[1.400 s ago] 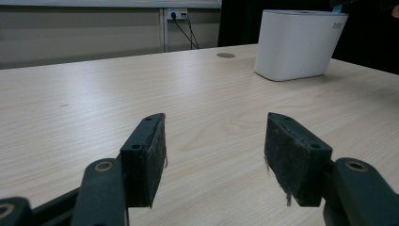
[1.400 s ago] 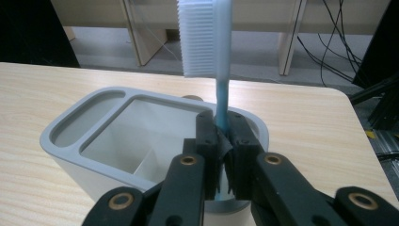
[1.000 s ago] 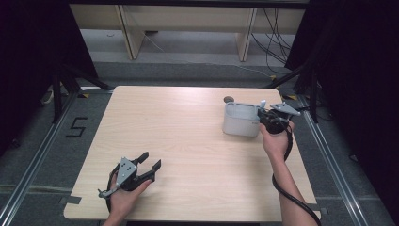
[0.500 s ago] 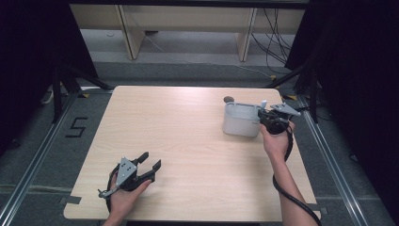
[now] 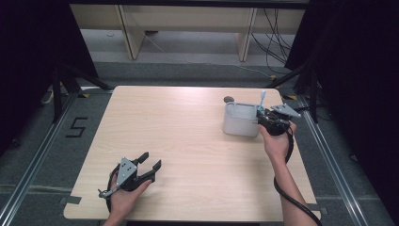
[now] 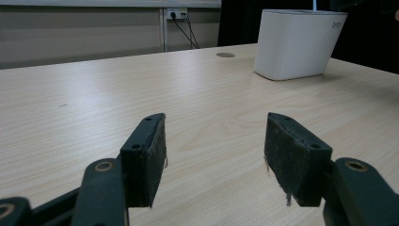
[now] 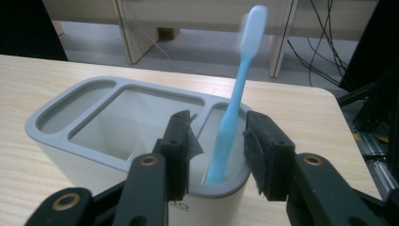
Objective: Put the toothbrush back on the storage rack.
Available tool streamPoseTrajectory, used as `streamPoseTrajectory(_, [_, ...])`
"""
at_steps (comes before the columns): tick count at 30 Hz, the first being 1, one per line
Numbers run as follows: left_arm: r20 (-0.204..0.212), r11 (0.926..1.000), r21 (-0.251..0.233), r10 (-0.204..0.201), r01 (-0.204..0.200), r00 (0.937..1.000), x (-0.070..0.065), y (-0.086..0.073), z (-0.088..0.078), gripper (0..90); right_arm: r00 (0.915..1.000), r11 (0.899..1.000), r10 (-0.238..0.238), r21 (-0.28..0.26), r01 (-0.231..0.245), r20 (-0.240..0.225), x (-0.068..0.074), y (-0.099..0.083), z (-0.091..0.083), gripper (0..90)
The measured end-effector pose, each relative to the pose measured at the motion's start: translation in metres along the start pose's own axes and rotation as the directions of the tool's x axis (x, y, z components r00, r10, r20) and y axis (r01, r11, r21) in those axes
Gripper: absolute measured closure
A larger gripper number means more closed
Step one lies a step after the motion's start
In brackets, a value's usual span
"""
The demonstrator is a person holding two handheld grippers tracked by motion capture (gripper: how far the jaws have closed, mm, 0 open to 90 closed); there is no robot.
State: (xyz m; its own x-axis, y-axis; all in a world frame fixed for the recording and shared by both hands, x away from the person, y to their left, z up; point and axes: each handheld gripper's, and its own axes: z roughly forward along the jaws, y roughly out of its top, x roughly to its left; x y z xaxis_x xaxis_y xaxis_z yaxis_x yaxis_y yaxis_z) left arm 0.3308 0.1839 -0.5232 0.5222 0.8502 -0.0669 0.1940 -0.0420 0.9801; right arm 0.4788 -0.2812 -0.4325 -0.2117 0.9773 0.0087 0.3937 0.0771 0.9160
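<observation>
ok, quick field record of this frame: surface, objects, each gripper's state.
surface: light wooden table
holder: white three-compartment holder, far right of the table
toothbrush: blue toothbrush, upright in the holder's end compartment, leaning slightly
right gripper: open, jaws on either side of the toothbrush handle, not clamped
left gripper: open, low at the table's near left, nothing between its jaws

Left gripper (image 5: 149, 165) low by near edge, jaws wide; right gripper (image 5: 260, 115) farther out — jaws parted
</observation>
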Motion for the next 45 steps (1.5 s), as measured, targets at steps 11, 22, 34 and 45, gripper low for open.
streamPoseTrajectory(11, [-0.001, 1.0, 0.0, -0.004, 0.004, 1.0, 0.0, 0.0, 0.0, 38.8, 0.9999, 1.0, -0.006, -0.005, 0.006, -0.014, 0.001, -0.004, -0.007, 49.3])
streamPoseTrajectory(22, [-0.003, 1.0, 0.002, -0.001, 0.001, 1.0, 0.0, 0.0, 0.0, 38.8, 0.9993, 0.999, -0.035, -0.002, 0.035, -0.015, 0.003, -0.015, -0.027, 40.9])
streamPoseTrajectory(34, [-0.007, 1.0, 0.001, -0.003, 0.003, 1.0, 0.0, 0.0, 0.0, 38.8, 0.9974, 0.999, -0.02, 0.039, 0.023, -0.069, 0.006, -0.036, -0.05, 35.4])
streamPoseTrajectory(45, [-0.008, 1.0, -0.001, -0.008, 0.008, 0.9999, 0.0, 0.0, 0.0, 38.8, 0.9936, 0.997, -0.051, 0.061, 0.057, -0.101, 0.011, -0.058, -0.073, 33.1])
